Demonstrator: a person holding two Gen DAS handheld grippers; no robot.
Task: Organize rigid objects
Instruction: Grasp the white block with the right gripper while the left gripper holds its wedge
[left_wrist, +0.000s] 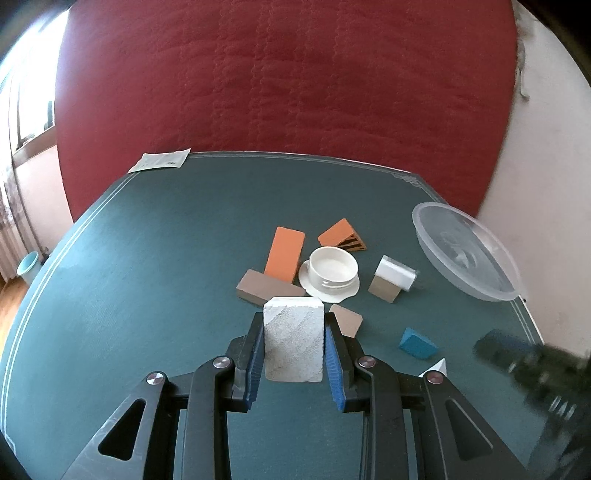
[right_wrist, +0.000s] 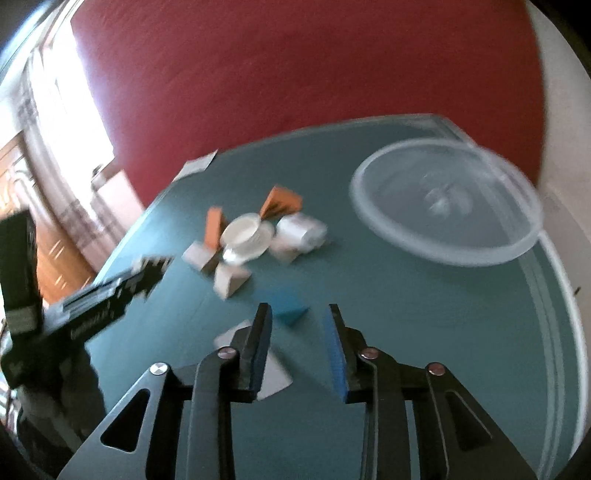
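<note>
Left tongs (left_wrist: 294, 317) squeezed tight on a white block (left_wrist: 294, 343), one blue pad on each side of it. Block upright, held over the green tabletop (left_wrist: 147, 258), on the near side of a little pile.

In the pile: a white cup (left_wrist: 333, 267) on a saucer (left_wrist: 347, 291). Flat orange block (left_wrist: 284, 254) and orange wedge (left_wrist: 341, 236) behind the cup. Brown block (left_wrist: 266, 288) on the left of the cup, just behind the white block. Tan piece (left_wrist: 347, 319) right beside the right pad. Blue wedge (left_wrist: 417, 345) a bit off to the right, alone.

Big clear bowl (left_wrist: 465, 251) near the right edge, well apart from the pile. Sheet of paper (left_wrist: 160, 161) at the far left corner.

Right tongs (right_wrist: 300, 308) pulled in narrow, nothing between the pads, up over the tabletop, with the blue wedge just past the tips. Very blurry picture there.
</note>
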